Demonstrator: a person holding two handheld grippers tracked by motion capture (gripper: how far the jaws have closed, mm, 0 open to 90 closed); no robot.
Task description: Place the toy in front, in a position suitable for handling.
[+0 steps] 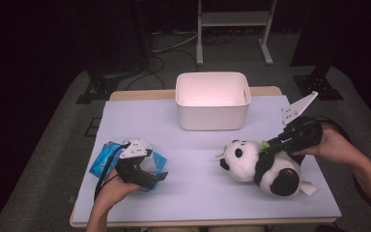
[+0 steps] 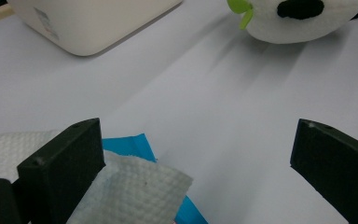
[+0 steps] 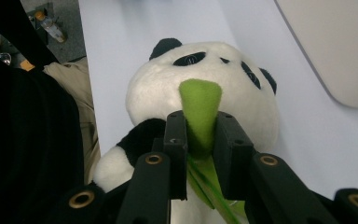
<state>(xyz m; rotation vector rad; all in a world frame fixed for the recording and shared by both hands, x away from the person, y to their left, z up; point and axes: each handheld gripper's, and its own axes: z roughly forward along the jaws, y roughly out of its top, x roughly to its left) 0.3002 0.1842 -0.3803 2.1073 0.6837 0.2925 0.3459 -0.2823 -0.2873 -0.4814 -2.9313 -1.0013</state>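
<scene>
So the right gripper [image 3: 200,140] has its fingers [image 3: 176,140] clamped on the green leaf [image 3: 200,109] of the panda plush [image 1: 261,166], which lies on the white surface [image 1: 198,188] right under them. The left gripper [image 2: 196,158] has fingers [image 2: 63,168] spread wide, one resting against a white wipe [image 2: 135,191] on a blue packet [image 2: 128,143]. The white bin [image 1: 212,100] sits well beyond both.
</scene>
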